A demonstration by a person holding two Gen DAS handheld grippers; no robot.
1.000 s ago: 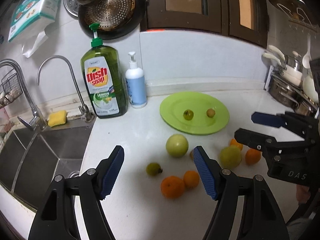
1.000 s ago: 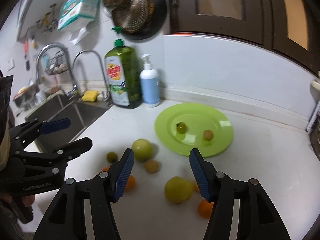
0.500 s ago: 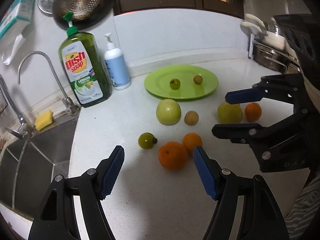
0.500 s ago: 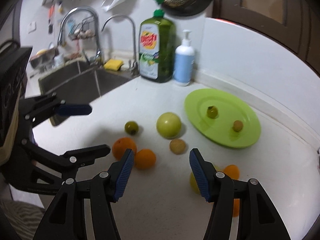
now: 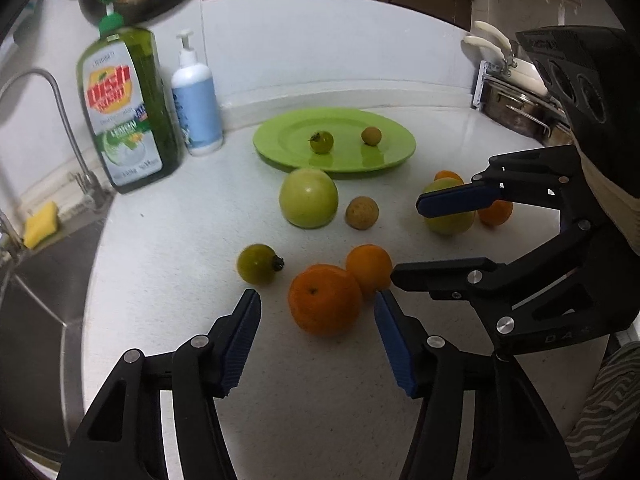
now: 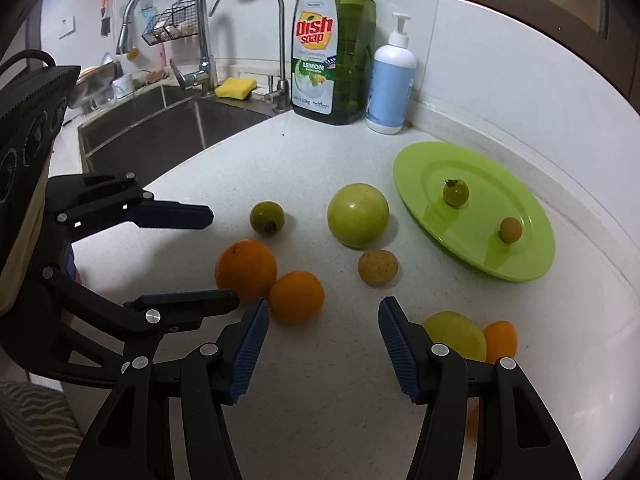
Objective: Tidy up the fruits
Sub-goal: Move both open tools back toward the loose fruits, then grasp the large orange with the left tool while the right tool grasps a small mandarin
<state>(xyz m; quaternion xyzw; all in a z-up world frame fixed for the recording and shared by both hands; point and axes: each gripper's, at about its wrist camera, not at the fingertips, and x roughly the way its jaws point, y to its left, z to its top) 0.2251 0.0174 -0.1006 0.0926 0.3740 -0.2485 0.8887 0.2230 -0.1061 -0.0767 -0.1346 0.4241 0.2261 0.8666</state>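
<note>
A green plate [image 5: 276,152] [image 6: 532,264] at the back of the counter holds a small green tomato [image 5: 321,142] and a longan [image 5: 371,136]. In front lie a big green fruit [image 5: 308,198], a longan [image 5: 362,212], a green tomato [image 5: 258,263], a large orange [image 5: 325,299] [image 6: 245,268] and a smaller orange [image 5: 368,266] [image 6: 296,296]. My left gripper [image 5: 316,302] [image 6: 224,256] is closing its jaws, and the large orange sits at their tips, untouched by the pads. My right gripper [image 6: 320,312] [image 5: 408,240] is open and empty, with another green fruit [image 6: 456,334] by its right finger.
A dish soap bottle [image 5: 128,112] and a white pump bottle [image 5: 198,112] stand at the back left. The sink [image 6: 168,124] with its taps and a yellow sponge [image 6: 236,88] lies to the left. Pots [image 5: 516,108] crowd the far right.
Both grippers have come down and tilted toward the loose fruit. The left jaws stand narrower than before and now frame the large orange.
</note>
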